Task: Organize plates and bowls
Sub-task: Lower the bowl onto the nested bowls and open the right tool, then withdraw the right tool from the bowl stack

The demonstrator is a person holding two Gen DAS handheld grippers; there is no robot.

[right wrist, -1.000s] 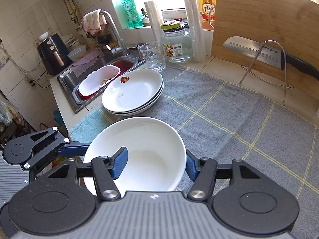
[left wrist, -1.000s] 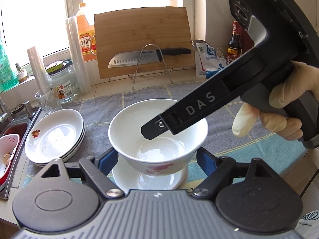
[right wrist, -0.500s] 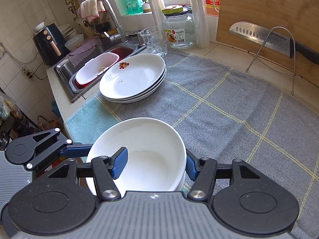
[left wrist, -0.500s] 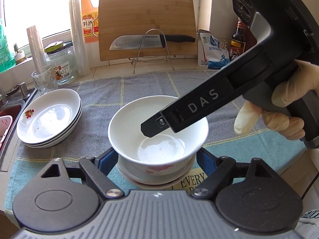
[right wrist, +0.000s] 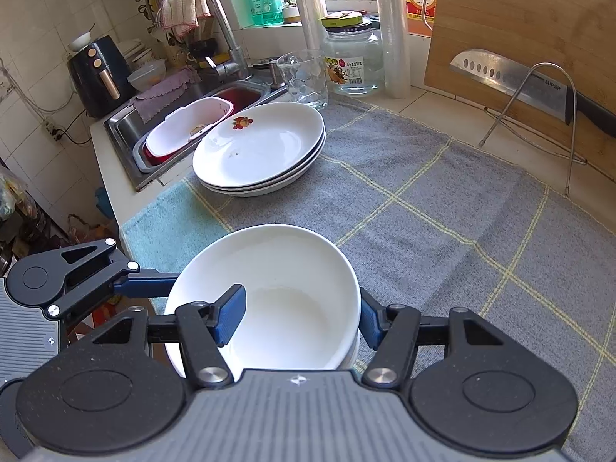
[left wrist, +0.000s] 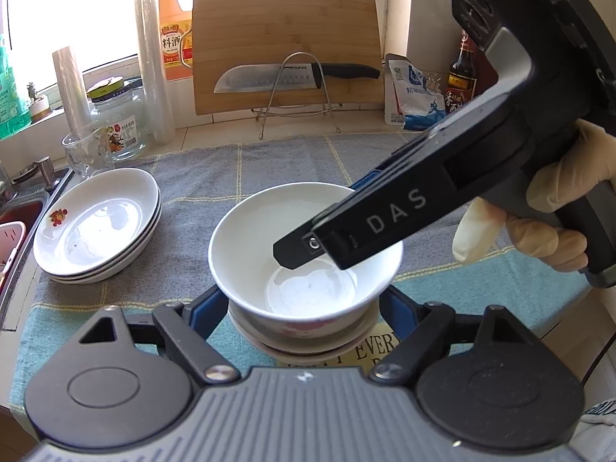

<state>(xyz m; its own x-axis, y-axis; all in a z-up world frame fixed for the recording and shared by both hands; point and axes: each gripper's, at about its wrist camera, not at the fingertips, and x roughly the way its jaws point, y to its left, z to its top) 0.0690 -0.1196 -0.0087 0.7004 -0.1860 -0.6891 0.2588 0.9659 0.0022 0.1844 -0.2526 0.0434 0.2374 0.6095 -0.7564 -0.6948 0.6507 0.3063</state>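
Our right tool (right wrist: 302,319) pinches the white ceramic bowl's (right wrist: 269,269) wall, one finger inside | left tool (left wrist: 304,308) spread wide around it | bowl nested on another, near bench edge | stacked white plates (left wrist: 96,223) far left

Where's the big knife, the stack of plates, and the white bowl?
knife (left wrist: 269,79), left wrist view, on the blade.
stack of plates (right wrist: 265,142), right wrist view, top plate's middle.
white bowl (left wrist: 250,231), left wrist view, inner wall.
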